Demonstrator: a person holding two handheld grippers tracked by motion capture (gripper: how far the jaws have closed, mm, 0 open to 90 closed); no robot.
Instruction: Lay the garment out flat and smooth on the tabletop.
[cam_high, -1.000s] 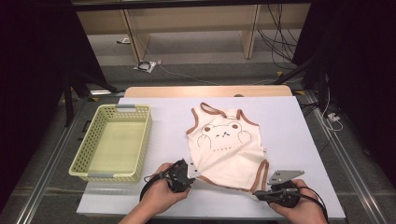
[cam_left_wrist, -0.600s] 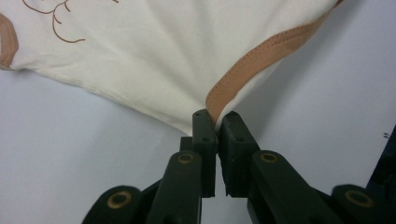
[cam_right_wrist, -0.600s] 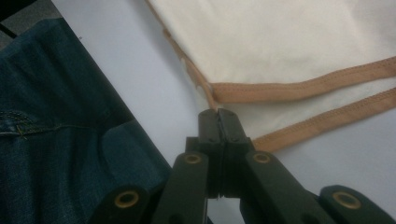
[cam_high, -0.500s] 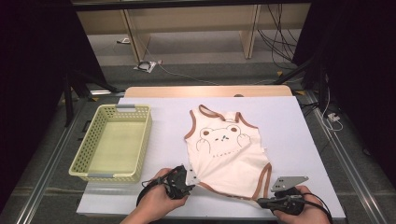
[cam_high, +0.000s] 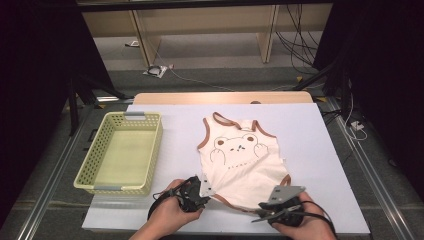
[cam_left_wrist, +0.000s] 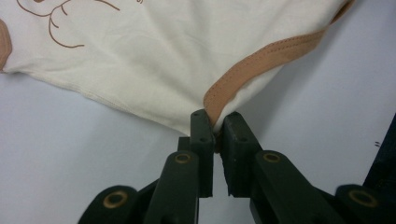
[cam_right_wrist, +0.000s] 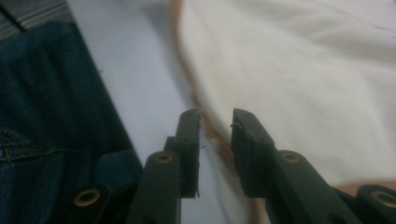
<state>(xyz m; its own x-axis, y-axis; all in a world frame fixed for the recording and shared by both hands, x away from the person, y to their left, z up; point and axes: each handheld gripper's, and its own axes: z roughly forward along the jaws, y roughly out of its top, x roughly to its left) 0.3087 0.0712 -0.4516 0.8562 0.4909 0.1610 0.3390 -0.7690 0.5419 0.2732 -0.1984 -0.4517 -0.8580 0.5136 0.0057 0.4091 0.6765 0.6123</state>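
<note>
Two tools at the near edge of the white bench (cam_high: 320, 150), one in each hand. Left tool (cam_left_wrist: 215, 123) pinched tight on the bottom corner of the baby bodysuit (cam_high: 245, 170), right on the tan binding, cloth pulled into a small peak there. Right tool (cam_right_wrist: 215, 116) with jaws a moderate gap apart, having just been opening; blurred hem lying between them but not pressed, so nothing gripped on that side.

Bodysuit spread face up in the middle of the bench, toward the front edge, bear drawing visible, neck pointing away from the person. Probably an early stage: garment laid out and mostly flat, no fold made yet, yellow basket (cam_high: 120, 184) at the left well apart from the cloth. Left to do, as a guess: smoothing, folding, then perhaps moving to the basket.

Soft, thin cream fabric with shallow wrinkles; tan binding with visible stitching around the openings. Basket rectangular, of stiff plastic, walls full of small holes.
</note>
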